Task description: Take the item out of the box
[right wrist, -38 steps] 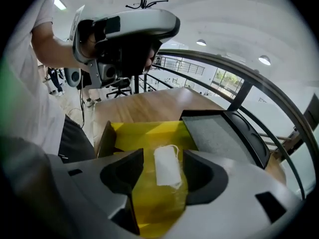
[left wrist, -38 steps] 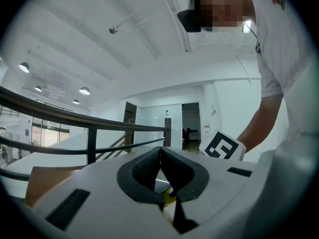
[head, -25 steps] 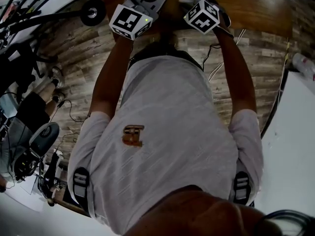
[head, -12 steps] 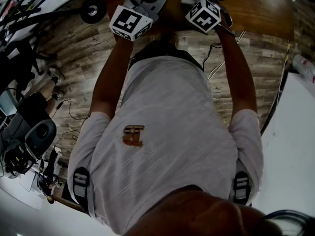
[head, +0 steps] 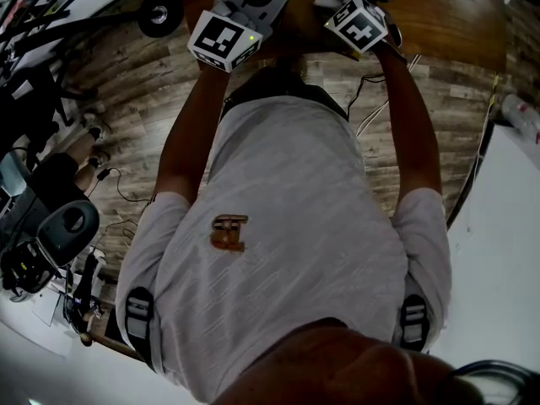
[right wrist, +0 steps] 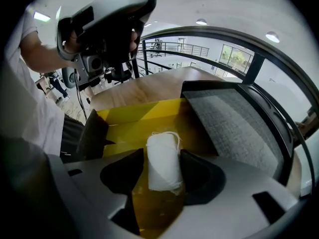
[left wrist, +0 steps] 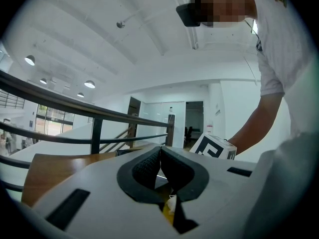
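Note:
In the right gripper view my right gripper (right wrist: 162, 164) is shut on a small white roll (right wrist: 162, 156) tied with thread. It holds the roll over the yellow inside of the open box (right wrist: 129, 128). The box's lid (right wrist: 234, 128), lined with grey foam, stands open to the right. My left gripper (right wrist: 107, 19) hangs above the box's far left side. In its own view the left gripper (left wrist: 159, 166) points up at the room with its pads (left wrist: 147, 169) together; a yellow and white scrap (left wrist: 169, 205) shows at their base. From the head view only the marker cubes (head: 221, 39) (head: 359, 24) show.
The box rests on a wooden table (right wrist: 149, 88) (head: 439, 11) beside a dark railing (right wrist: 259, 54). A black flap (right wrist: 93, 133) stands at the box's left end. The person's torso (head: 295, 243) fills the head view. Cables and a wheeled stand (head: 160, 17) lie on the plank floor.
In the head view the right gripper's cube has shifted slightly right and up. The left gripper's cube has hardly moved.

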The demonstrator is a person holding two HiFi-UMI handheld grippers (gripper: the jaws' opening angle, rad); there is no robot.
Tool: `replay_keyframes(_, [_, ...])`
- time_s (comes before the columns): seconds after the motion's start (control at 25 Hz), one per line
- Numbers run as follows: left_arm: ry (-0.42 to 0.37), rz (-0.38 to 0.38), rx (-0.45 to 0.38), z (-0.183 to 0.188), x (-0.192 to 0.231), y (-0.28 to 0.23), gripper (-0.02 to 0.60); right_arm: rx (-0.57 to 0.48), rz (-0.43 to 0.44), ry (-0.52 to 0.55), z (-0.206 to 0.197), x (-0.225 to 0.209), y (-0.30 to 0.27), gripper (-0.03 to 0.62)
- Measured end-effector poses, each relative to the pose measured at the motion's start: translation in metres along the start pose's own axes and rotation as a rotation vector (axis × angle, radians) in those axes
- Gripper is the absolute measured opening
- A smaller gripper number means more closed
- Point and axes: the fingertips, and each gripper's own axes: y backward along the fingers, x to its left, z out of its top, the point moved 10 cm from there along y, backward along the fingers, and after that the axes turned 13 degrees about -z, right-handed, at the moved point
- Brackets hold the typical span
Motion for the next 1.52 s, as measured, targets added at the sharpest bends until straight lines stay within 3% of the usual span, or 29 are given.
replay_keyframes(0.4, [0.011, 0.014, 0.002, -0.004, 0.002, 0.006, 0.02, -0.008, 0.031, 0.007, 0.001, 0.002, -0.001, 0.202])
replay_keyframes(0.8, [-0.005, 0.003, 0.001, 0.001, -0.011, -0.003, 0.02, -0.023, 0.003, 0.057, -0.005, 0.002, 0.012, 0.199])
replay_keyframes(1.52, [-0.031, -0.024, 0.007, 0.017, -0.039, -0.012, 0.02, -0.282, -0.119, -0.054, 0.0, -0.005, 0.098, 0.199])
